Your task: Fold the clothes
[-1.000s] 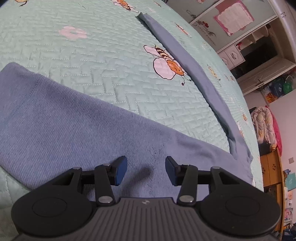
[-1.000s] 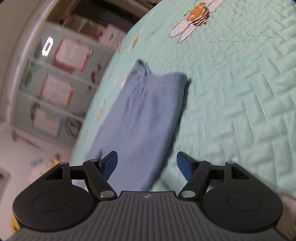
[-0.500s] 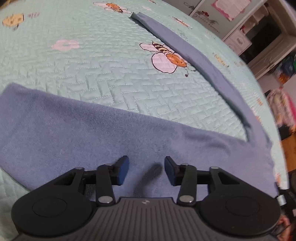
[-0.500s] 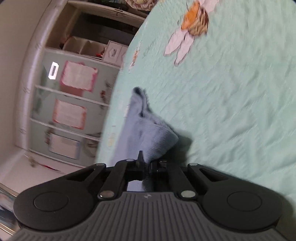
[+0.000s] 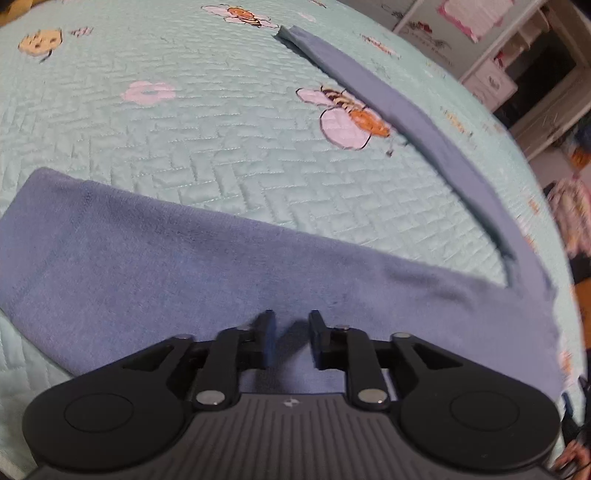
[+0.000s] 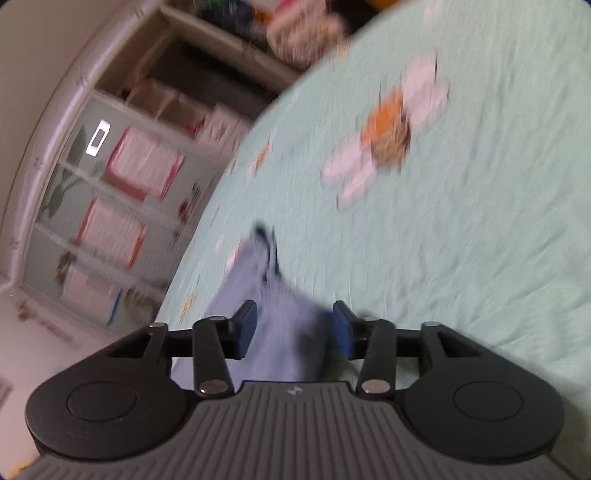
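Trousers point(image 5: 229, 266) spread flat on green quilt point(image 5: 221, 147), legs splayed apart. Left gripper point(image 5: 289, 332) held over near leg, jaws narrowly parted, nothing pinched. Right gripper point(image 6: 292, 326) spread wide, blurred leg end point(image 6: 258, 273) seen between jaws, not clamped.

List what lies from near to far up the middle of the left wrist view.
left gripper → blue garment → green quilt → pink flower print → bee print at the top
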Available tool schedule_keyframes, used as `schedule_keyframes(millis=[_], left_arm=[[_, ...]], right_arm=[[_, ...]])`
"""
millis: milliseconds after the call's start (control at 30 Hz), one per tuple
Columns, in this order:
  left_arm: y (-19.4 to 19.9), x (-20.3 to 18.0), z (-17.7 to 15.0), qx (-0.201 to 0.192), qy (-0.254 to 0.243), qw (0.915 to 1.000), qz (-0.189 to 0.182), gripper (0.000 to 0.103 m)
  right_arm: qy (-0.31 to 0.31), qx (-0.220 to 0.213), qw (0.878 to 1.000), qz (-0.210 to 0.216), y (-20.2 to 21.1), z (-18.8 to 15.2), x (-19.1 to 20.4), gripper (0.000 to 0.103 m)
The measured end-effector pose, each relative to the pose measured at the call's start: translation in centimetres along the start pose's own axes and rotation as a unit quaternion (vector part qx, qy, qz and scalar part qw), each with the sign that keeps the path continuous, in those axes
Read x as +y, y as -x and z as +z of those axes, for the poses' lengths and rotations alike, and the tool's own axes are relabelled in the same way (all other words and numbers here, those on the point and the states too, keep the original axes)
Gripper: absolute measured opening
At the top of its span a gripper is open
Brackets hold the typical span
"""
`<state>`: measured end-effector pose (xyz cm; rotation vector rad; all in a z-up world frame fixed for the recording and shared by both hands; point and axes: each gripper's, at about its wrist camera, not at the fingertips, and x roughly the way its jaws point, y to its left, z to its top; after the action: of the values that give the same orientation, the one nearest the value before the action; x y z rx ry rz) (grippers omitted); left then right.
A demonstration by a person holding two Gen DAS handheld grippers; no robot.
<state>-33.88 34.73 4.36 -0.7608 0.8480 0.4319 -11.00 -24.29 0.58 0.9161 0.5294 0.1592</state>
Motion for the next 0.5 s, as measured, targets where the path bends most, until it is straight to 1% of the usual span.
schedule_keyframes(millis=[33,100,133,200,267,300,333,400,433,500], left_arm=[[0.3,-0.2,0.2,-0.005,0.005,0.9999,-0.012,0.036],[0.9,-0.8,0.9,-0.02,0.003,0.9989,-0.043,0.036],[1.2,-1.1,1.4,-0.028,0.003,0.9979,-0.058,0.036],[1.7,-1.6,2.5,-0.045,0.011,0.9959,-0.078,0.041],[1.8,-1.8,3.8,-0.061,0.028,0.9938,-0.088,0.046],[1.6,-1.8,4.5,-0.067,0.037,0.993,-0.09,0.05],[1.4,-1.8,5.3,-0.071,0.045,0.9923,-0.09,0.052],[0.6,-1.6,6.8,-0.072,0.062,0.9911,-0.093,0.053],[0.2,-1.4,7.5,-0.073,0.069,0.9904,-0.095,0.053],[-0.7,-1.0,8.6,-0.078,0.077,0.9893,-0.095,0.053]], right_arm=[[0.023,-0.013,1.0,-0.001,0.7,0.0,1.2,0.047],[0.08,-0.011,0.997,0.016,0.9,-0.2,4.6,0.048],[0.107,0.002,0.994,0.032,0.7,-0.5,6.4,0.048],[0.16,0.033,0.984,0.069,-0.2,-1.4,10.5,0.049],[0.211,0.061,0.97,0.108,-1.6,-2.8,14.9,0.05],[0.234,0.077,0.961,0.127,-2.3,-3.5,16.9,0.051],[0.253,0.097,0.951,0.148,-3.2,-4.4,18.9,0.051],[0.288,0.137,0.929,0.188,-5.0,-6.1,22.9,0.051],[0.303,0.152,0.92,0.199,-6.1,-6.9,24.7,0.051],[0.337,0.167,0.901,0.217,-8.4,-8.5,28.3,0.051]])
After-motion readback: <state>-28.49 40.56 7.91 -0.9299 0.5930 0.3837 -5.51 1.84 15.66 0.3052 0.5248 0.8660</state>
